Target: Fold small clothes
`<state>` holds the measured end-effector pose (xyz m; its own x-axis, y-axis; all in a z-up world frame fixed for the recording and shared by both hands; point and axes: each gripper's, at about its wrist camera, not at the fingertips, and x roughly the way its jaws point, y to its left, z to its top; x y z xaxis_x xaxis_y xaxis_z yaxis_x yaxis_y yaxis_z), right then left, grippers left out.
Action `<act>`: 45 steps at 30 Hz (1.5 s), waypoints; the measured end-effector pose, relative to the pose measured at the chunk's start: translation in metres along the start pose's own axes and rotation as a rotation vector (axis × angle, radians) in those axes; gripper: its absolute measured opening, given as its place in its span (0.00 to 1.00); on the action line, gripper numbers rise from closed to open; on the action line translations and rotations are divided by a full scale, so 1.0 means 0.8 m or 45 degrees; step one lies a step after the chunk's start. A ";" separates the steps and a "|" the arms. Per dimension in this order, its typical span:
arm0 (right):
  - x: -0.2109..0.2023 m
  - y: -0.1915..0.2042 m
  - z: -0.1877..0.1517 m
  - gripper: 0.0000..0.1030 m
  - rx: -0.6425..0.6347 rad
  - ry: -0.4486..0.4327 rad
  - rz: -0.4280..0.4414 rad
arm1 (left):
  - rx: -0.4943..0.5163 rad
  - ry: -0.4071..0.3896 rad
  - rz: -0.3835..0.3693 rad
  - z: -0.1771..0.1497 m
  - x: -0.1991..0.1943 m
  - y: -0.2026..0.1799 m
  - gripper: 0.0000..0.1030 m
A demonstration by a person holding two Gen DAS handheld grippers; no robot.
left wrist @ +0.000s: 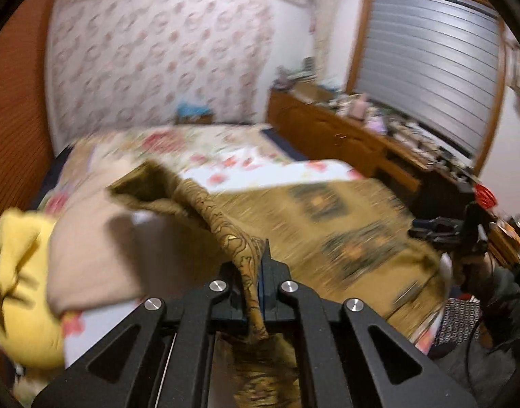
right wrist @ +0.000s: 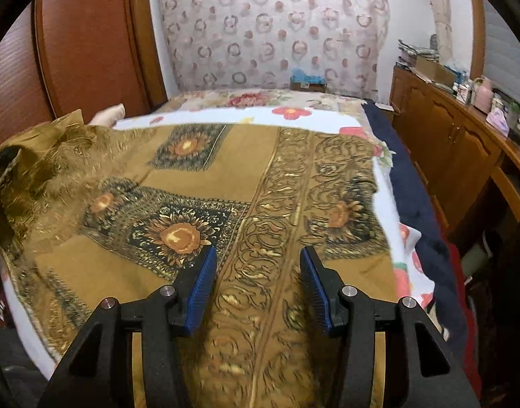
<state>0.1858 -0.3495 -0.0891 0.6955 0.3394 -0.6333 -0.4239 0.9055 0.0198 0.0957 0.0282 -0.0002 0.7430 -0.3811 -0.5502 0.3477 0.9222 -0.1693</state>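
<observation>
left hand-held gripper [left wrist: 260,272]: clamped on lifted mustard cloth [right wrist: 198,183] edge (9 o'clock side) | right hand-held gripper [right wrist: 258,278]: jaws apart, empty, over cloth | bed [right wrist: 409,238]

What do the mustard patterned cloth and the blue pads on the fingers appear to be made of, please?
Mustard patterned cloth: likely thin woven fabric, matte with a printed sunflower pattern; it drapes and bunches where the left gripper pinches it. Blue pads: probably rubber or soft plastic, with fine ridges across their faces.
</observation>
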 end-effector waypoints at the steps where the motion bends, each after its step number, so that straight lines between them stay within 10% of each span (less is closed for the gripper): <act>1: -0.006 -0.001 -0.003 0.51 0.005 -0.008 -0.002 | 0.023 -0.006 -0.027 0.013 0.007 -0.012 0.04; 15: -0.081 -0.011 -0.017 0.51 0.035 -0.168 -0.056 | 0.300 0.006 -0.346 0.111 0.085 -0.199 0.04; 17: -0.085 -0.013 -0.018 0.51 0.048 -0.182 -0.049 | 0.320 0.035 -0.351 0.106 0.090 -0.211 0.18; 20: -0.080 -0.014 -0.023 0.51 0.067 -0.186 -0.035 | 0.334 0.067 -0.337 0.093 0.099 -0.209 0.60; 23: -0.071 -0.012 -0.023 0.51 0.067 -0.170 -0.030 | 0.308 0.104 -0.306 0.078 0.105 -0.196 0.67; 45: 0.067 0.007 0.032 0.51 0.073 0.150 0.095 | 0.108 0.221 -0.069 -0.025 0.109 -0.087 0.70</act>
<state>0.2351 -0.3197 -0.1032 0.5887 0.3775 -0.7148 -0.4359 0.8929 0.1125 0.1250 -0.0681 -0.0531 0.6146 -0.4066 -0.6759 0.4370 0.8889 -0.1373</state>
